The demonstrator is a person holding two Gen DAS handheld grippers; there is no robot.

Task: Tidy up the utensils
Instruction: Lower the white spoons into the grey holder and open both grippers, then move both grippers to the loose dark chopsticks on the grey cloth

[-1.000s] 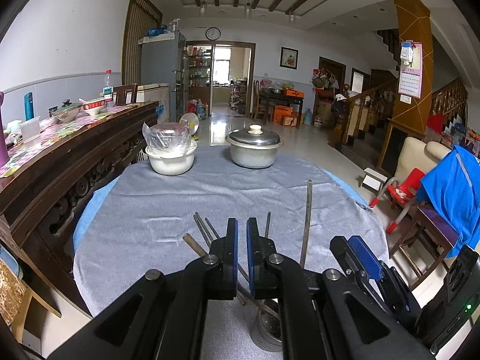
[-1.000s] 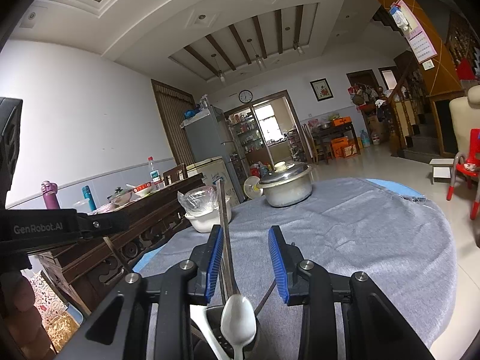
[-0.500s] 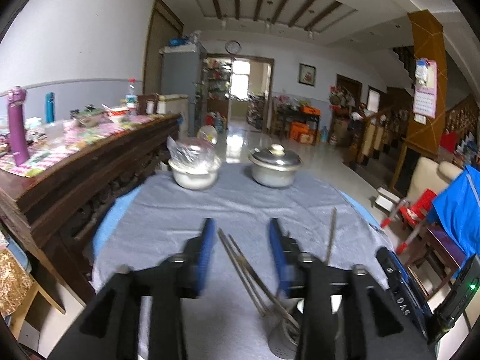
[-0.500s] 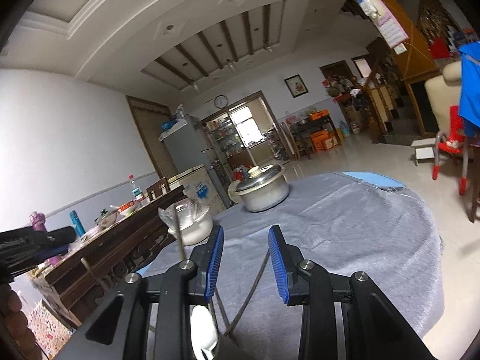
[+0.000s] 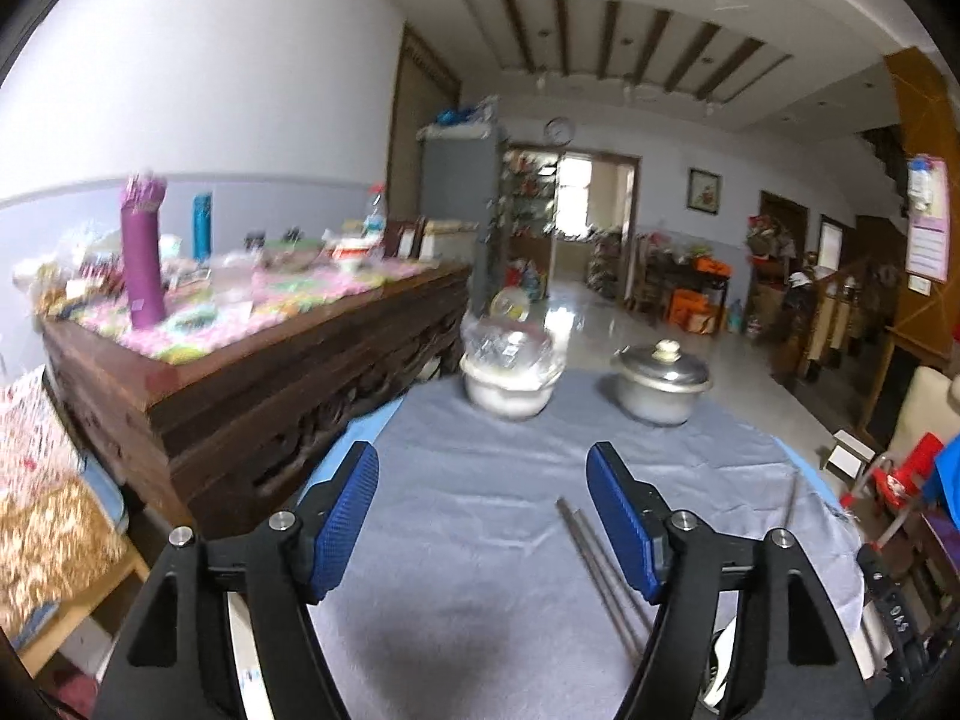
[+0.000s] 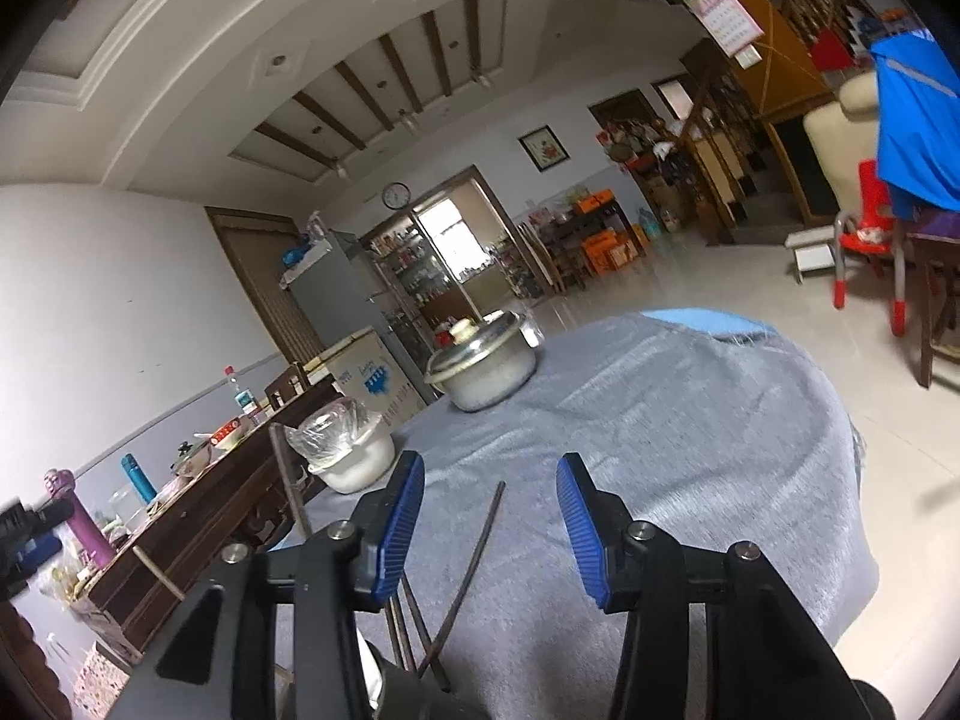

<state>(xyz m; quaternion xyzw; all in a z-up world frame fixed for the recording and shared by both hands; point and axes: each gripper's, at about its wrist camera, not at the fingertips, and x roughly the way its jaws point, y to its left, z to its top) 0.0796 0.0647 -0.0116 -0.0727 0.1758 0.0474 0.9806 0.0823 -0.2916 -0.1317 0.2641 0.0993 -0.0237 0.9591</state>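
My left gripper (image 5: 483,516) is open and empty above the grey tablecloth (image 5: 480,540). A pair of metal chopsticks (image 5: 600,564) leans out from behind its right finger. Another thin utensil (image 5: 792,498) rises at the right. My right gripper (image 6: 489,519) is open and empty. A dark chopstick (image 6: 474,564) runs up between its fingers, and more chopsticks (image 6: 402,618) and a tall thin utensil (image 6: 291,492) stand at its left. The holder they lean from is mostly hidden below both grippers.
A white bowl covered in plastic (image 5: 510,378) and a lidded metal pot (image 5: 657,378) sit at the table's far side. A dark wooden cabinet (image 5: 240,372) with bottles stands to the left. Chairs (image 6: 864,252) stand to the right.
My left gripper opened from shut and swung left and up. My right gripper let go of the utensil it held, opened wider and tilted right, away from the holder with the spoon.
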